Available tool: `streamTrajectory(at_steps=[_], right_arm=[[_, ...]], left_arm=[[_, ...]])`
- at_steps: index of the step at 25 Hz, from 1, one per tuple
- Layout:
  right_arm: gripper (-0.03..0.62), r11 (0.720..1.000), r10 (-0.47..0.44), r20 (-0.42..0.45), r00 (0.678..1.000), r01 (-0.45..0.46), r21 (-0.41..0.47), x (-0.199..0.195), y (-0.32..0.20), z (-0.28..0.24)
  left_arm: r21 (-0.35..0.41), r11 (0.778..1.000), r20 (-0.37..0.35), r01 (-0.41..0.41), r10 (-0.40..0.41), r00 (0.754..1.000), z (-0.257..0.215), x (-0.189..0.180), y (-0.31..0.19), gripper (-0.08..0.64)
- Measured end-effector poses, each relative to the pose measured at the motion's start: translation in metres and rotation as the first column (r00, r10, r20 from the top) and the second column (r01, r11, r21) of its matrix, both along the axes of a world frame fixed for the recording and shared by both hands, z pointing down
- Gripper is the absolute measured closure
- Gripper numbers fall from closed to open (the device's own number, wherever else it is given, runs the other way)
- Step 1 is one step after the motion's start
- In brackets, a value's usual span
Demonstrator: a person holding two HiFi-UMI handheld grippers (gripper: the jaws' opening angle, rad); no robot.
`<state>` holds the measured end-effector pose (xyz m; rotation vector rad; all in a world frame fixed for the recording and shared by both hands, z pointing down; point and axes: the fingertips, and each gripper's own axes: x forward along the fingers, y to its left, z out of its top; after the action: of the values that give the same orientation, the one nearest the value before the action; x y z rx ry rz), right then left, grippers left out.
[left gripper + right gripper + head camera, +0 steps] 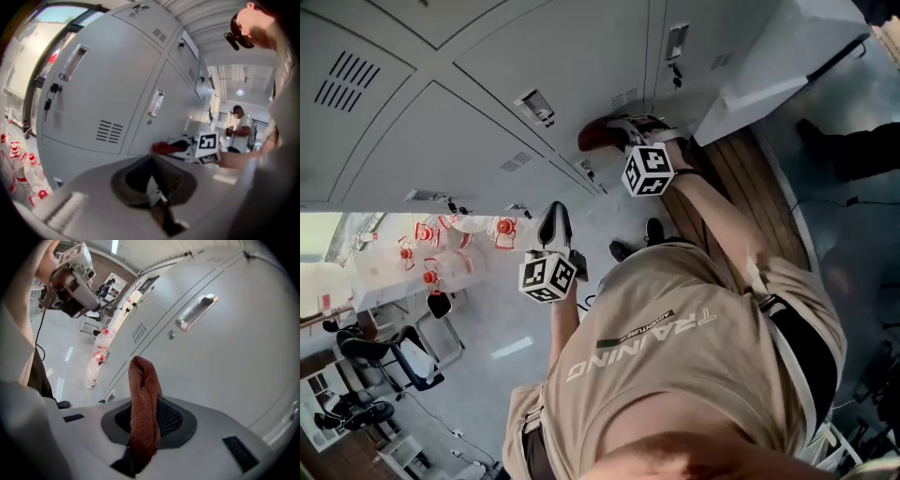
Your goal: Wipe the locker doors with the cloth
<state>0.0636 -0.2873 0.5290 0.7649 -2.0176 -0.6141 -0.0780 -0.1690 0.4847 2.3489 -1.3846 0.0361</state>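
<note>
Filling most of every view, grey locker doors run in stacked rows, seams btw them. A pale glossy floor lies at their base. The person, in a tan shirt, faces the lockers w/ both arms out in front. A second person stands far off in the bg, seen in the left gripper view only.

The right gripper is up at a door, near a seam btw two doors. Its fingers are clenched on the cloth, a rust-red knit piece pinched low down, w/ the rest bunched & standing up past the fingertips toward the door. The head view puts the cloth at the door face, just beside a latch; whether it actually touches the metal, can't tell. The left gripper is held back nearer the body, well apart from the cloth, fingers closed tip to tip w/ nothing btw them. Each gripper carries a black-&-white marker cube behind its fingers.

Clear bottles w/ red caps sit in a row on the floor along the locker base, off to the person's left. Each door has a recessed handle, & some have a slotted vent.
</note>
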Motion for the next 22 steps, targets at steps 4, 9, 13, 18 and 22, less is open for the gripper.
streamTrajectory(at_steps=[4, 9, 13, 18, 22], right_arm=[[0.541, 0.990, -0.029, 0.042, 0.999, 0.022, 0.136, 0.007, 0.020, -0.080], [0.541, 0.954, -0.037, 0.087, 0.996, 0.010, 0.298, 0.022, 0.031, -0.172], [0.541, 0.926, 0.004, 0.099, 0.995, -0.041, 0.375, 0.040, 0.033, -0.232], [0.540, 0.819, 0.044, 0.094, 0.995, -0.090, 0.567, 0.066, 0.018, -0.319], [0.541, 0.702, 0.089, 0.088, 0.992, -0.125, 0.701, 0.088, 0.003, -0.380]], left_arm=[[0.005, 0.999, 0.000, -0.054, 0.054, 0.999, -0.001, 0.015, -0.009, 0.554], [0.043, 0.991, 0.020, -0.124, 0.124, 0.992, -0.013, 0.031, -0.037, 0.554], [0.063, 0.984, 0.019, -0.168, 0.167, 0.986, -0.022, 0.048, -0.057, 0.554], [0.072, 0.972, 0.024, -0.223, 0.221, 0.975, -0.026, 0.064, -0.069, 0.554], [0.075, 0.968, 0.035, -0.239, 0.237, 0.971, -0.029, 0.066, -0.078, 0.554]])
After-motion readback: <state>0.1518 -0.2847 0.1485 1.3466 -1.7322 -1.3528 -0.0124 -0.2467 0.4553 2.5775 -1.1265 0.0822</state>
